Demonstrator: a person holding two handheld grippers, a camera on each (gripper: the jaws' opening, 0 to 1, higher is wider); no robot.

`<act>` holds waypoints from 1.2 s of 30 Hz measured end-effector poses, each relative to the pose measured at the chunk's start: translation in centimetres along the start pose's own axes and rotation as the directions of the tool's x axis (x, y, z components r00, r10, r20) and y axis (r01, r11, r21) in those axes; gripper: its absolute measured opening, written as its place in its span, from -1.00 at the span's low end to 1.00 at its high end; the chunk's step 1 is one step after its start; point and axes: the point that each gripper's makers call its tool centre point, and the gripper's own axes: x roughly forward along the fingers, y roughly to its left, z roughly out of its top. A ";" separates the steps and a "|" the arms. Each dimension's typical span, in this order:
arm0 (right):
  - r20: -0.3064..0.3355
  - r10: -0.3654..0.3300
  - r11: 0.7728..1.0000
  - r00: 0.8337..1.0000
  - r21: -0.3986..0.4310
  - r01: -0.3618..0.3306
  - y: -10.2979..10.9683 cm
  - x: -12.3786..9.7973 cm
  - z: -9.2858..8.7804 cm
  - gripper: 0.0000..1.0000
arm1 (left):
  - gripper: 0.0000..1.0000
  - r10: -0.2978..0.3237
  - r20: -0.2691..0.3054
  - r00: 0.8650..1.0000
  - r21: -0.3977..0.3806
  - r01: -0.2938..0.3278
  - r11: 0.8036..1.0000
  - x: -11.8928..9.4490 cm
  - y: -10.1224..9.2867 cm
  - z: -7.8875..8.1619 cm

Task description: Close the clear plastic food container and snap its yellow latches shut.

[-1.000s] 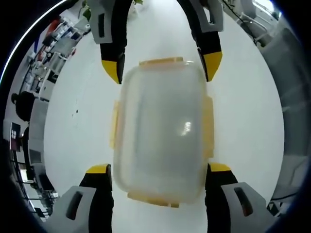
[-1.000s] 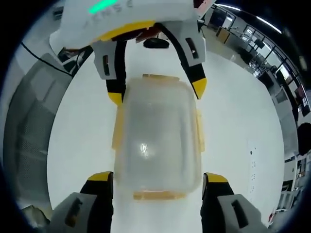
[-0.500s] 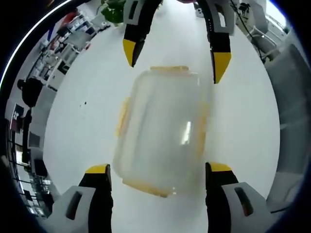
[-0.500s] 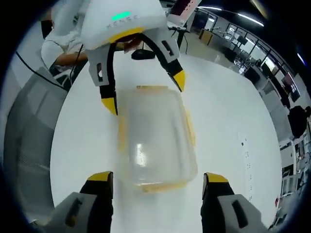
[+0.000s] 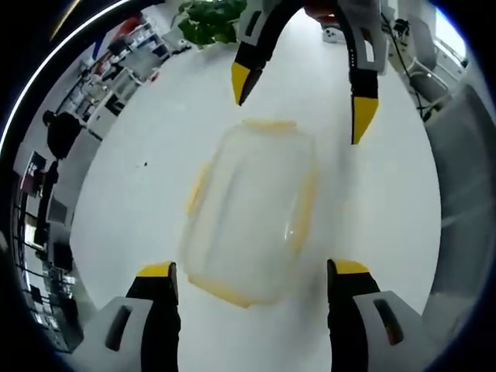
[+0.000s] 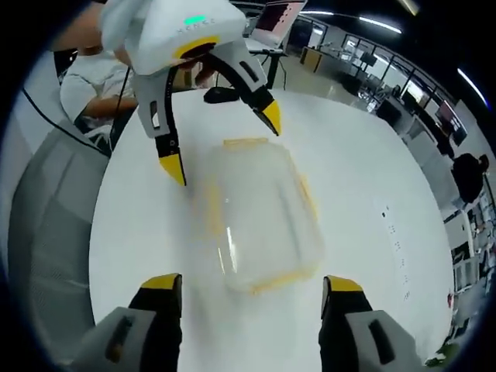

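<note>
A clear plastic food container (image 5: 249, 208) with its lid on and yellow latches along all sides lies flat on the white table (image 5: 139, 194). My left gripper (image 5: 252, 273) hovers open over its near end, touching nothing. The right gripper (image 5: 306, 97) stands open beyond the far end. In the right gripper view the container (image 6: 263, 213) lies between my open right gripper (image 6: 249, 283) and the left gripper (image 6: 221, 139), whose yellow tips hang open past the far end. Neither gripper touches the container.
A person in white (image 6: 93, 85) sits beyond the table edge. A dark object (image 6: 225, 94) lies at the table's far side. A green plant (image 5: 205, 19) stands past the table. Office desks and shelves (image 5: 93, 70) lie around.
Both grippers have pulled back and up from the container; the jaws that flanked its corners now hang apart from it, and it looks smaller and tilted in both views.
</note>
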 end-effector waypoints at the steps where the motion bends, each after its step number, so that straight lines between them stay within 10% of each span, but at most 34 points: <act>1: 0.003 -0.003 1.000 1.000 0.005 0.003 0.1 0.0 -0.1 0.44 | 0.54 0.002 0.006 1.000 -0.006 -0.002 1.000 -0.1 -0.2 0.0; 36: 0.165 -0.123 0.969 0.979 0.235 0.082 4.1 -2.5 -0.8 0.39 | 0.56 0.053 0.181 0.982 -0.157 -0.024 0.987 -3.1 -3.7 0.5</act>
